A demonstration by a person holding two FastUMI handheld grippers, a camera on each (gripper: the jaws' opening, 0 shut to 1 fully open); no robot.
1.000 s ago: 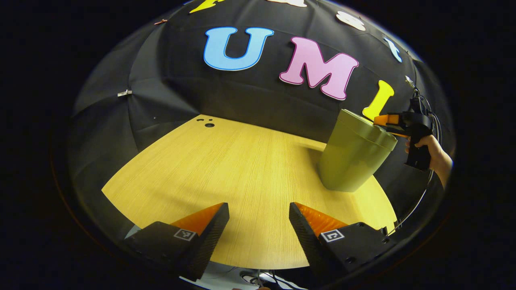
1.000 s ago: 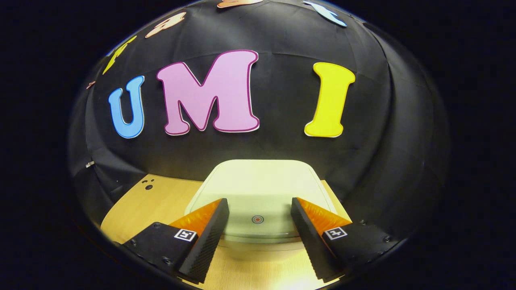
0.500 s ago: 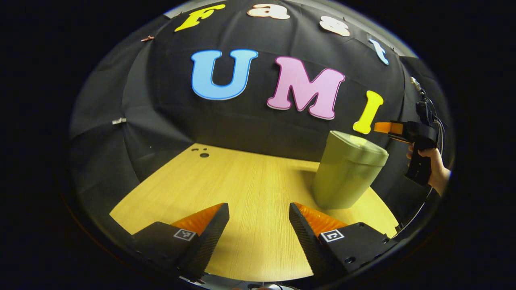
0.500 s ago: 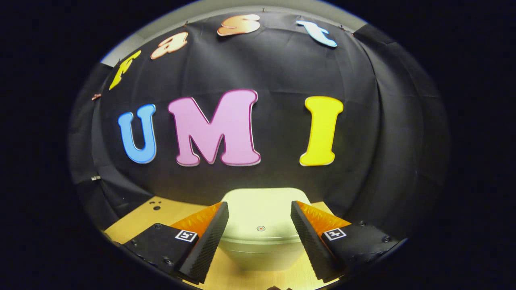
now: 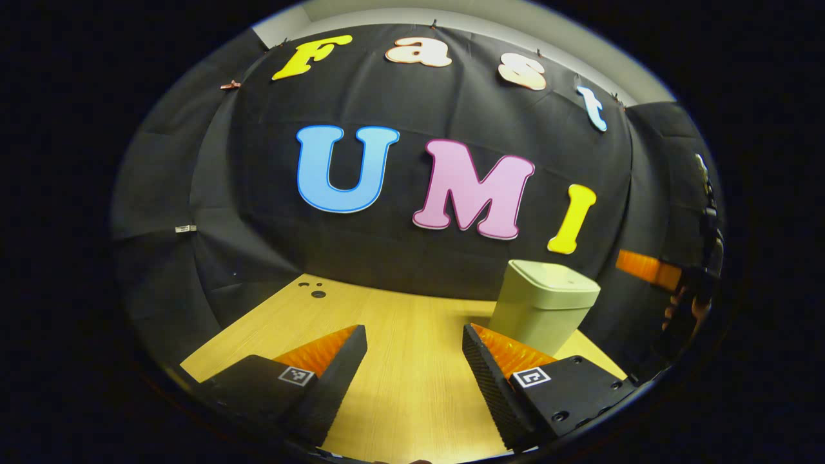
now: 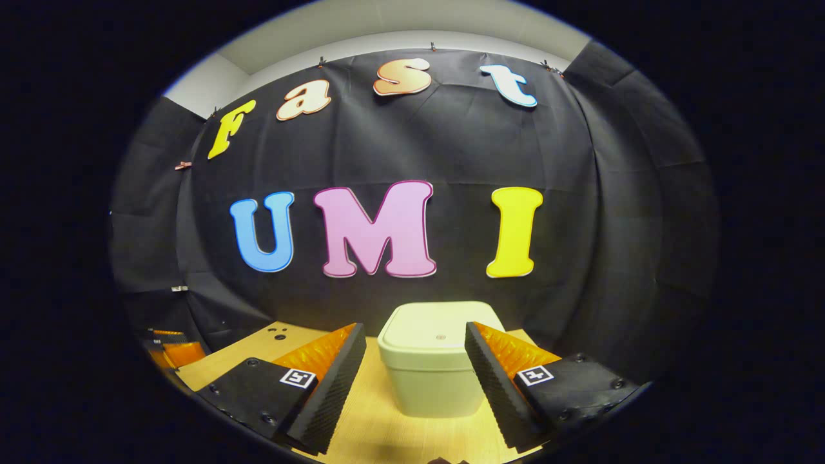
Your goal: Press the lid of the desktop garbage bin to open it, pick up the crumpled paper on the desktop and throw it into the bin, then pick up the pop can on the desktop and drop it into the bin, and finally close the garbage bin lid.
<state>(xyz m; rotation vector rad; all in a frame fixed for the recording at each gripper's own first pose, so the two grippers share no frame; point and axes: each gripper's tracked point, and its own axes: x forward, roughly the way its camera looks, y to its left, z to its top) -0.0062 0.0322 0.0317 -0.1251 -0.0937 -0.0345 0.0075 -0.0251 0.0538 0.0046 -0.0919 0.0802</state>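
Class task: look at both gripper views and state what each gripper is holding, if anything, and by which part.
Nothing is held. The left gripper and the right gripper are both open with empty gaps; the garbage bin stands apart on the table, lid closed.

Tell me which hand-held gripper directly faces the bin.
The right hand-held gripper: the pale green plastic bin sits centred between its open fingers. For the left hand-held gripper, the bin stands off to one side.

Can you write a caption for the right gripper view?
Open hand-held gripper facing a closed pale green plastic bin on a wooden table.
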